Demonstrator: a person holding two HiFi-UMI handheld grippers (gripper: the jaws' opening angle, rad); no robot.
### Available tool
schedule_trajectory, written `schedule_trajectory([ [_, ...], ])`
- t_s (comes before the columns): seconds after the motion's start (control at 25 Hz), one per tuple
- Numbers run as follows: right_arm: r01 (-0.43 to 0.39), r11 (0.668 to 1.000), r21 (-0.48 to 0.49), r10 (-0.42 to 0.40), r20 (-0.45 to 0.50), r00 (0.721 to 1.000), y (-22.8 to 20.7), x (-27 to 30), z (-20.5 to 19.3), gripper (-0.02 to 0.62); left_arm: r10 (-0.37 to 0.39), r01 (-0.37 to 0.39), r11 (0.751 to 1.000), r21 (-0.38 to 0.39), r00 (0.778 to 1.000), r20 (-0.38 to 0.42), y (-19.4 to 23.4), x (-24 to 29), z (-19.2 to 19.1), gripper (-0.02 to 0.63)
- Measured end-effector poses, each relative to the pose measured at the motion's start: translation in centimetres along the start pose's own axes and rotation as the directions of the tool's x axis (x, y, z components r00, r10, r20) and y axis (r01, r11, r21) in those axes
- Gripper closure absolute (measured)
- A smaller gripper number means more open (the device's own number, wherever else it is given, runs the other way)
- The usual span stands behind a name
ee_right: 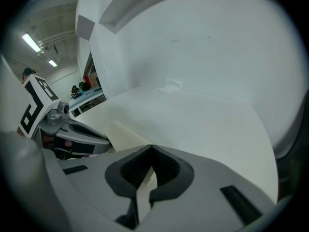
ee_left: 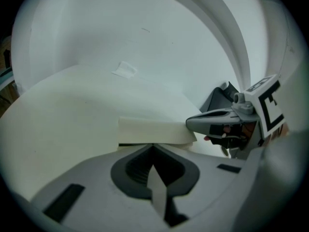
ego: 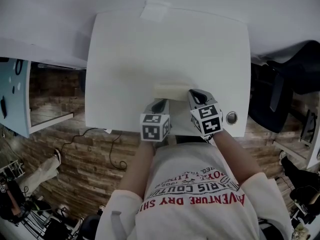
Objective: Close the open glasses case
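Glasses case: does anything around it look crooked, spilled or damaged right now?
Nothing stands out. The glasses case lies flat, square to the near edge of the table, with no damage visible. The only stray item is a small white scrap at the far edge, well away from it.

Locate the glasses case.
Head view: the glasses case lies on the white table by its near edge, just beyond the left gripper and right gripper.

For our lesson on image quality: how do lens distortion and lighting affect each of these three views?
Head view: table edges bow; the cream glasses case barely stands out. Left gripper view: dark fisheye corners. Right gripper view: ceiling lights glare upper left.
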State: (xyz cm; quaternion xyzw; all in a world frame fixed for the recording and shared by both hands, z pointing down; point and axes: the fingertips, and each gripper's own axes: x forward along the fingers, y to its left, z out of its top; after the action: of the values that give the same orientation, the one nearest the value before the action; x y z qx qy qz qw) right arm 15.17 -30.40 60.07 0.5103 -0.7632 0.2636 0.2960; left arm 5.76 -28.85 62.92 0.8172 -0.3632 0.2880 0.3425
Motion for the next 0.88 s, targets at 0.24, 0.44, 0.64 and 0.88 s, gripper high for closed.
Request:
schedule_trajectory([
  [0.24, 0.001, 1.0, 0.008, -0.001, -0.007, 1.0, 0.4, -0.1, -0.6, 0.583, -0.002, 0.002, 1.0, -0.006, 1.0, -0.023, 0.1, -0.2, -0.8, 0.609],
  [0.44, 0.015, 1.0, 0.01, -0.015, 0.01, 1.0, 0.4, -0.1, -0.8, 0.583, -0.001, 0.001, 1.0, 0.002, 1.0, -0.016, 0.0, -0.5, -0.9, 0.609],
  [0.64, 0.027, 0.999, 0.027, -0.027, 0.018, 0.999, 0.3, 0.1, -0.7, 0.583, 0.002, -0.002, 1.0, 0.001, 1.0, -0.011, 0.7, -0.9, -1.0, 0.609],
  [0.88, 0.037, 0.998, 0.055, -0.043, 0.121, 0.992, 0.8, -2.1, 2.4, 0.583, 0.0, -0.002, 1.0, 0.027, 0.997, 0.075, 0.3, -2.9, 2.0, 0.609],
])
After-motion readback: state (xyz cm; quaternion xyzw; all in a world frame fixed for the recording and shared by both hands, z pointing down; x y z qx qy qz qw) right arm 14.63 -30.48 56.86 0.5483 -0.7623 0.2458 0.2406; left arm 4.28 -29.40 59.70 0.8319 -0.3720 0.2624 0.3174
